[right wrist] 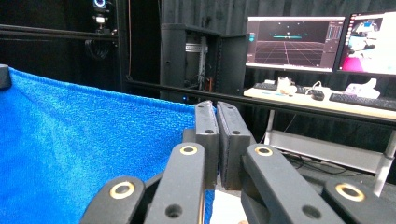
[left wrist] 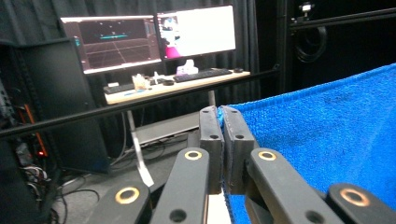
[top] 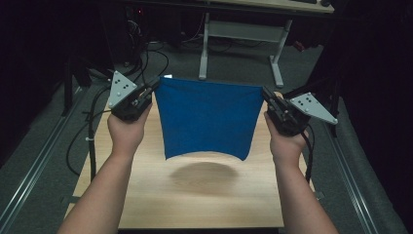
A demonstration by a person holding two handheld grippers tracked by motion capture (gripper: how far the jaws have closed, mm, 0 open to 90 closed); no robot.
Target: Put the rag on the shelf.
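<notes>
one blue terry towel (top: 207, 119), fuzzy, roughly square, hangs between two claws; left gripper (top: 155, 87) and right gripper (top: 265, 93) each clamped on a top corner, above wooden table (top: 204, 200).

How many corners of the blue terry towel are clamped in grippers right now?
2: the blue terry towel hangs by its top-left corner in the left gripper and its top-right corner in the right gripper.

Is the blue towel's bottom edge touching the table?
Apart. The high view shows the blue towel hanging clear, with bare table and its shadow below the hem.
</notes>
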